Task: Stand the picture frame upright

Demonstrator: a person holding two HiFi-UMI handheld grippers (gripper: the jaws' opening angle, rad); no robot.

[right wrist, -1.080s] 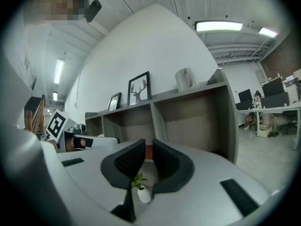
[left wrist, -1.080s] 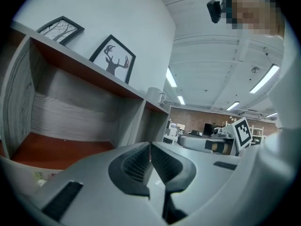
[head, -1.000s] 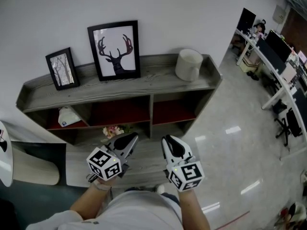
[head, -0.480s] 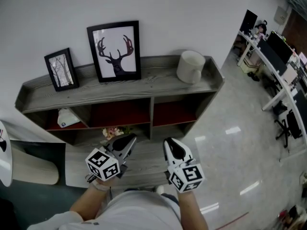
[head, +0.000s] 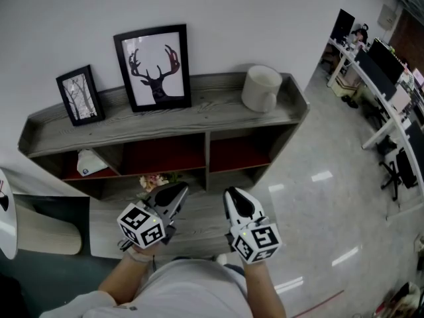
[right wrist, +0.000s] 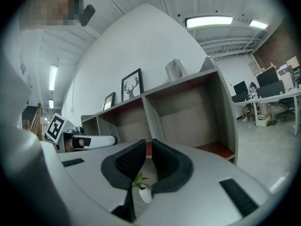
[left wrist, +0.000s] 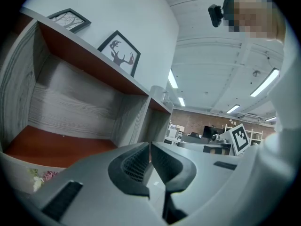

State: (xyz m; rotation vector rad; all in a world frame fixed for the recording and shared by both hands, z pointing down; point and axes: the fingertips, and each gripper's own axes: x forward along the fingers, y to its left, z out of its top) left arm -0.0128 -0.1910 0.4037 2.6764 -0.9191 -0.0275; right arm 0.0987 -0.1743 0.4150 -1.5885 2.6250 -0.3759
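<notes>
A large black frame with a deer print [head: 152, 67] stands upright against the wall on top of the grey wooden shelf unit [head: 218, 111]. A smaller black frame [head: 79, 96] stands upright to its left. Both frames also show in the left gripper view, the deer frame [left wrist: 120, 52] and the small frame [left wrist: 69, 19], and in the right gripper view, the deer frame [right wrist: 132, 85]. My left gripper [head: 177, 192] and right gripper [head: 233, 196] hang side by side close to the person's body, low in front of the shelf and far from the frames. Both are shut with nothing between the jaws.
A white mug [head: 260, 89] stands at the right on the shelf top. A white box [head: 89, 163] sits in the left compartment, with flowers [head: 154, 179] at the lower shelf. Office desks with monitors [head: 381, 78] line the right side. A pale round seat [head: 46, 234] is at the left.
</notes>
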